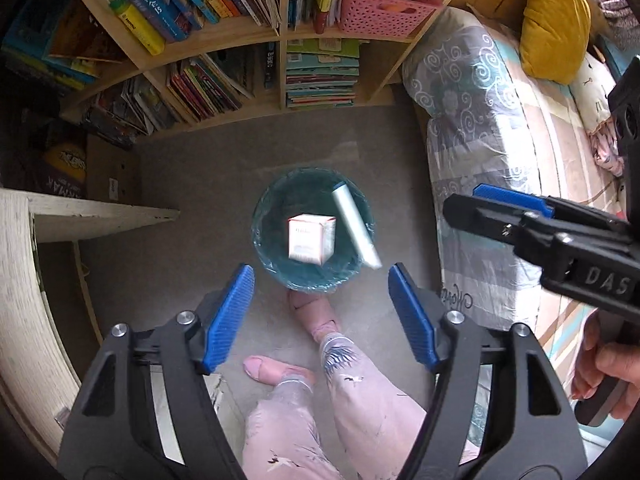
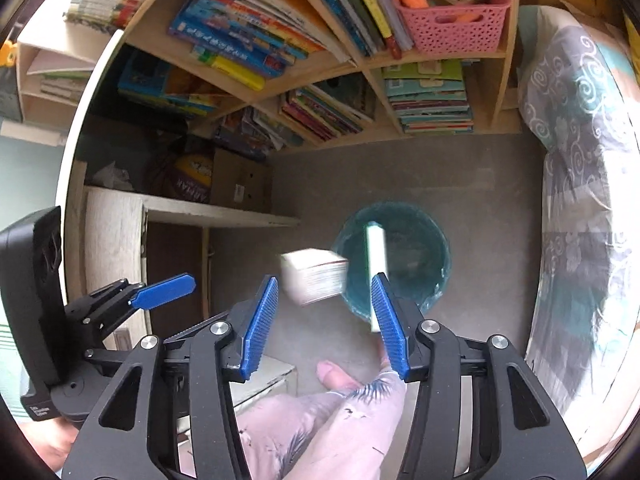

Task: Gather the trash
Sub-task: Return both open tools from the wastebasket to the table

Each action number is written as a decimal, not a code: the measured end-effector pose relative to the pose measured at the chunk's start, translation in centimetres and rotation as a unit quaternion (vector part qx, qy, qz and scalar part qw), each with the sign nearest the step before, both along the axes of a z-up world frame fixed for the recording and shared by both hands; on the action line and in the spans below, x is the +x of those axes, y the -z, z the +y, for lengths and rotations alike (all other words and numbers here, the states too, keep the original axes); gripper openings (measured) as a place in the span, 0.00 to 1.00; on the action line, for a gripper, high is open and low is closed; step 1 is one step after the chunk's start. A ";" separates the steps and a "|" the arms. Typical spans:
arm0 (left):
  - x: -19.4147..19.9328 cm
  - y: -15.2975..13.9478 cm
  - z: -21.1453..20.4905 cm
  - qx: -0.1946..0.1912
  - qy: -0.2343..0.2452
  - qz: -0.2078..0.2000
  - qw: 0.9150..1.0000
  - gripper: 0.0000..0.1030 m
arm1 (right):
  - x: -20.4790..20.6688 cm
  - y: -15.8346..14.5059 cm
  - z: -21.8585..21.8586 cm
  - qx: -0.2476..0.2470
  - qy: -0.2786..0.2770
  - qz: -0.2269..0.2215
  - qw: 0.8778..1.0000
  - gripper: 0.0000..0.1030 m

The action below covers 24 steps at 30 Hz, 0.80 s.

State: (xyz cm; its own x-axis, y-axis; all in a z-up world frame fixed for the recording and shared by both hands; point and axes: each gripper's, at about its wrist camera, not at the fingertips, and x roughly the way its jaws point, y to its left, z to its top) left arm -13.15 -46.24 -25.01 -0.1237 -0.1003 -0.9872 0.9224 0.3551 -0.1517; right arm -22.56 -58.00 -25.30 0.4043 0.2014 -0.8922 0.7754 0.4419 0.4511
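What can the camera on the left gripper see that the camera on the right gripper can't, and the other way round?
Only the left wrist view shows the yellow pillow on the bed and a hand on the other gripper's handle. Only the right wrist view shows the small white shelf unit at upper left. Both show the teal bin, the white box and the long pale box over it, the bookshelf and the pink basket.
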 end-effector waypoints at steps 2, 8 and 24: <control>0.1 -0.1 -0.1 -0.001 -0.003 -0.002 1.000 0.66 | -0.1 0.1 -0.3 0.002 0.004 0.000 1.000 0.49; 0.9 -0.9 0.9 -0.009 -0.017 -0.009 1.000 0.70 | -0.1 0.0 -0.5 0.000 0.001 0.003 1.000 0.49; 4.7 -9.2 6.2 -0.072 -0.101 -0.064 0.990 0.81 | 4.6 -6.4 0.1 -0.051 -0.091 -0.060 0.993 0.61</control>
State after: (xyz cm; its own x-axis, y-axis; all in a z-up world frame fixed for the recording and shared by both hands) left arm -8.48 -40.06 -15.85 0.0384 -0.2502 -0.9674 0.8497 0.5177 -0.1001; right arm -17.94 -57.87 -18.87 0.4744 0.1930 -0.8589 0.6210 0.6181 0.4819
